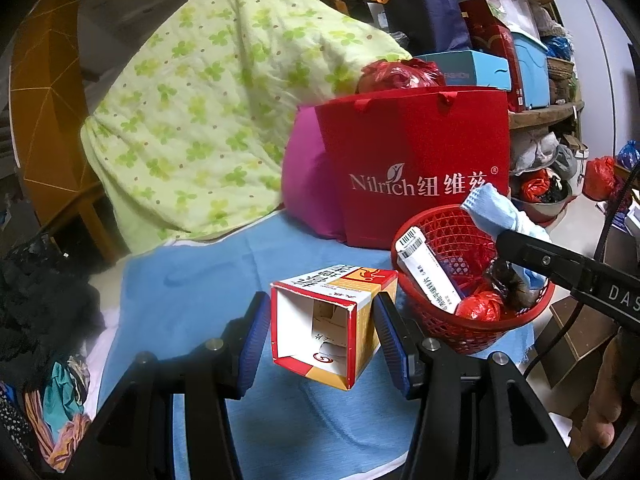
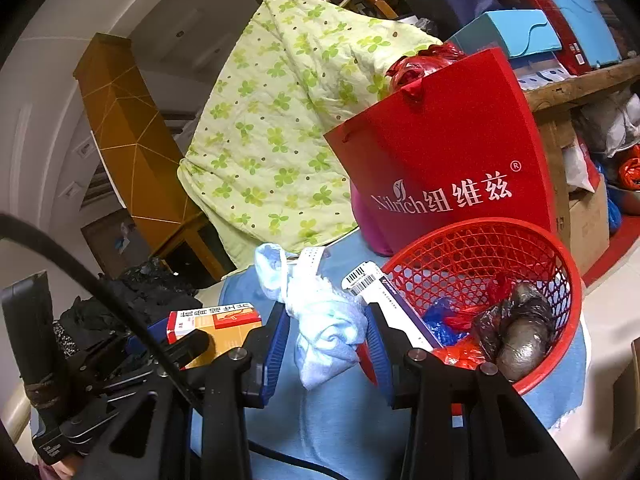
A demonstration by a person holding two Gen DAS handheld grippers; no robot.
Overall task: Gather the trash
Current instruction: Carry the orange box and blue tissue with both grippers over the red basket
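My left gripper is shut on an open empty medicine carton, red, white and orange, held above the blue cloth; the carton also shows in the right wrist view. My right gripper is shut on a crumpled pale blue and white cloth, held just left of the red mesh basket. In the left wrist view that cloth hangs over the basket. The basket holds a long white box, red wrappers and a dark lump.
A red Nilrich paper bag and a magenta cushion stand behind the basket. A green floral quilt is draped at the back left. Dark clothing lies at left. Cluttered shelves fill the right.
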